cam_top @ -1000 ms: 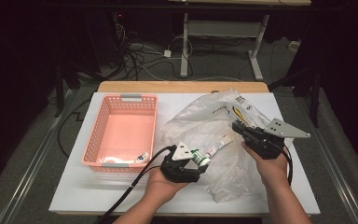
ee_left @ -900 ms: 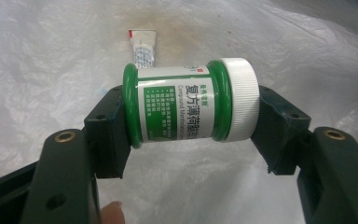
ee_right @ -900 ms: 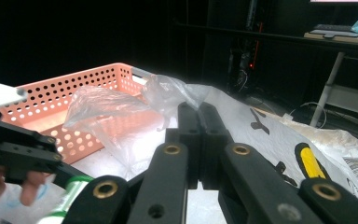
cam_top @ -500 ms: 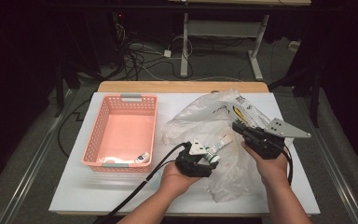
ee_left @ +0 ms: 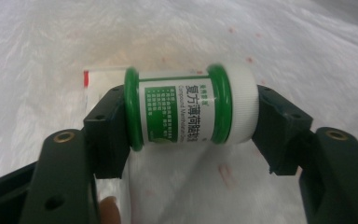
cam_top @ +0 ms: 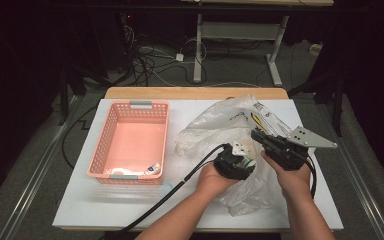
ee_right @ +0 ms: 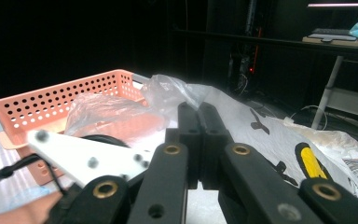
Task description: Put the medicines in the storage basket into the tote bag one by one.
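A small white jar (ee_left: 191, 109) with green bands and a white cap lies sideways between the pads of my left gripper (ee_left: 193, 128), which is shut on it. In the high view the left gripper (cam_top: 241, 156) holds the jar (cam_top: 248, 159) low over the crumpled clear plastic bag (cam_top: 212, 125), close to my right gripper (cam_top: 256, 134). The right gripper (ee_right: 198, 114) has its jaws pressed together at the bag's (ee_right: 168, 91) raised film and appears to pinch it.
A pink perforated basket (cam_top: 130, 105) stands at the left of the white table, with a small tube (cam_top: 152, 169) at its near end. A printed package with yellow and black (cam_top: 261, 117) lies in the bag. Cables trail off the table's front.
My left hand has carried the jar to the right and slightly down, from near the basket to over the bag beside the right gripper. The right hand has stayed put.
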Tool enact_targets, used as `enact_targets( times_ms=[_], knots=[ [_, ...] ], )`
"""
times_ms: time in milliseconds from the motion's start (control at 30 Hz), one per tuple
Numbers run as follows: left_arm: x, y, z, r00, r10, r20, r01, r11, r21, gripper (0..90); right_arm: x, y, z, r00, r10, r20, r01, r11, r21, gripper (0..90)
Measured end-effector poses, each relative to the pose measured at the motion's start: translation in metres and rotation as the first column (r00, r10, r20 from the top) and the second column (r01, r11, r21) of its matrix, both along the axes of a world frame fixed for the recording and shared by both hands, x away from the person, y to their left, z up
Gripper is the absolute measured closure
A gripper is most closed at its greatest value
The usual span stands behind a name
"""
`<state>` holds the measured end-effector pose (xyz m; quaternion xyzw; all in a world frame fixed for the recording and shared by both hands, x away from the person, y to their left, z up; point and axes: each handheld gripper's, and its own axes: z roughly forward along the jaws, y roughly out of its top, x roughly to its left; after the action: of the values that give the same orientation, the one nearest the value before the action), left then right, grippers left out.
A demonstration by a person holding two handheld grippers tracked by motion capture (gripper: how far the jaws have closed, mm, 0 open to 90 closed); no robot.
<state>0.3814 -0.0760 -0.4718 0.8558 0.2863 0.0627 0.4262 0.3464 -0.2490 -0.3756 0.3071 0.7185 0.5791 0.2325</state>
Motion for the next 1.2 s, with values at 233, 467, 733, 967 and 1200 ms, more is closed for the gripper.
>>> enact_targets(
  times_ms=[233, 467, 733, 967, 1200],
  knots=[
    [-0.001, 0.005, -0.002, 0.9994, 0.024, -0.027, -0.023, 0.9997, 0.004, 21.8, 0.0, -0.001, -0.001, 0.9999, -0.002, -0.013, 0.002, 1.0, 0.005, 90.0],
    [-0.008, 0.026, -0.004, 0.998, 0.037, -0.051, -0.037, 0.9993, -0.004, 23.6, 0.0, 0.001, -0.001, 1.0, 0.0, -0.007, 0.0, 1.0, -0.002, 90.0],
    [-0.017, 0.046, 0.0, 0.999, 0.024, -0.037, -0.025, 0.9997, -0.008, 31.4, 0.001, 0.003, -0.004, 1.0, 0.001, -0.01, -0.001, 1.0, -0.013, 90.0],
    [-0.023, 0.058, -0.003, 0.999, 0.03, -0.034, -0.03, 0.9995, -0.008, 36.9, 0.001, 0.004, -0.004, 0.9999, 0.005, -0.015, -0.005, 1.0, -0.018, 90.0],
    [-0.03, 0.064, -0.004, 0.9989, 0.029, -0.036, -0.029, 0.9996, -0.007, 39.3, 0.001, 0.004, -0.004, 0.9999, 0.003, -0.016, -0.003, 1.0, -0.017, 90.0]
  ],
)
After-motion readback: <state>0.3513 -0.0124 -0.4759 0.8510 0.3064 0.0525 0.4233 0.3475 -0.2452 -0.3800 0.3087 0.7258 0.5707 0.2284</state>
